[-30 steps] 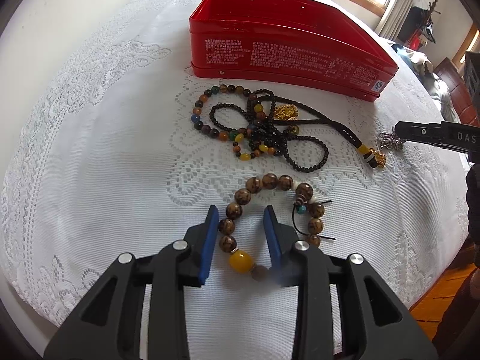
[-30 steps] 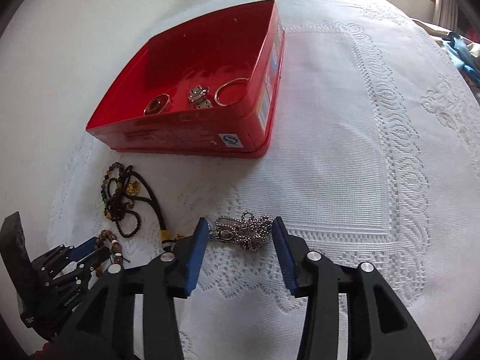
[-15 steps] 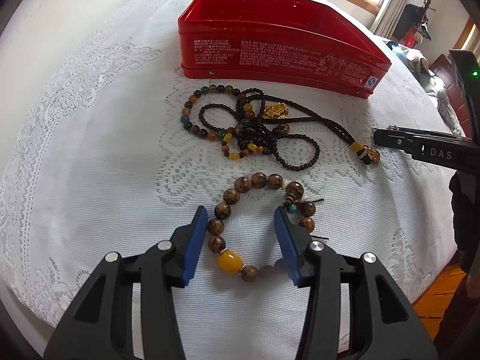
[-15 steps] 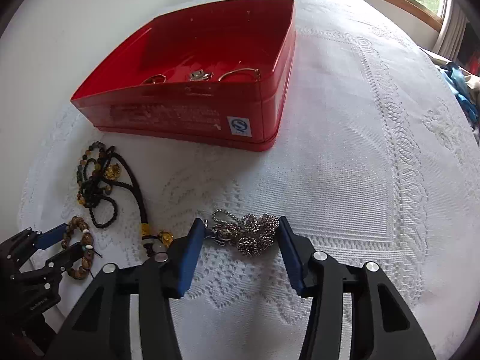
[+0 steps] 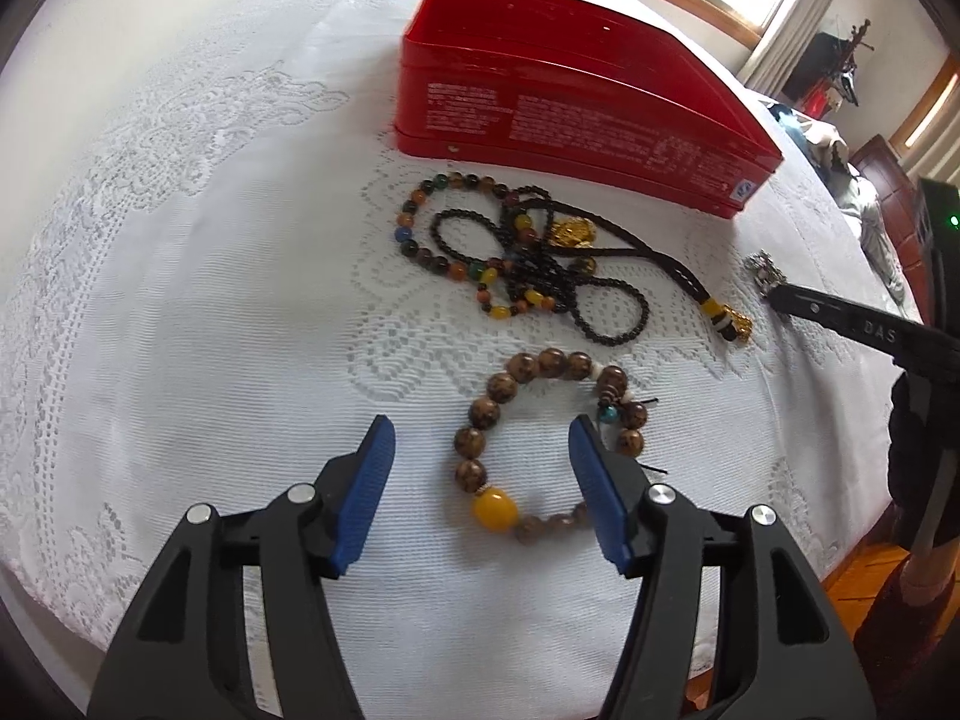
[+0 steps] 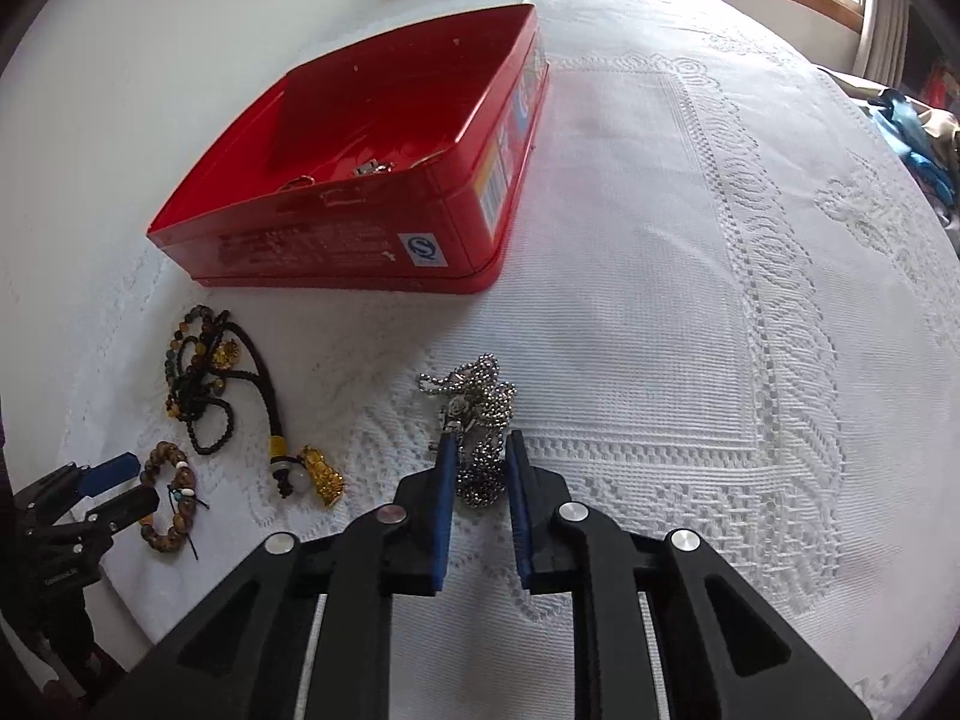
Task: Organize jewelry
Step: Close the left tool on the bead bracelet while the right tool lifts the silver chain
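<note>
Red tin: the open red tin (image 6: 360,180) stands well ahead of both pairs of jaws on the lace-covered tabletop (image 6: 690,300); from the right gripper it lies ahead and to the left, with a ring and a small metal piece already inside near its closer wall.

Bead tangle: a knot of black bead strands and a multicoloured bead bracelet (image 5: 516,252) lies between the tin and the left jaws, just short of the tin's near wall, with a black cord trailing to a gold charm (image 5: 735,324) off to the right.

Wooden bead bracelet: the brown loop with its amber bead (image 5: 540,444) lies flat between the jaws of the left gripper (image 5: 480,486), set toward the right blue pad, which hides part of the ring. Those jaws stand wide apart and grip nothing.

Silver ball chain: the bunched chain (image 6: 480,420) sits in the narrow gap of the right gripper (image 6: 480,480), its long axis running straight ahead out of the jaws, the far end and clasp spilling past the tips toward the tin. The blue pads appear clamped on its near end.

Deciding relation: the right gripper is the one engaged, and the tin's open top lies forward-left of it, so the carry likely runs that way, over the near wall.

Risk: the loose forward end may snag the tin's rim.
</note>
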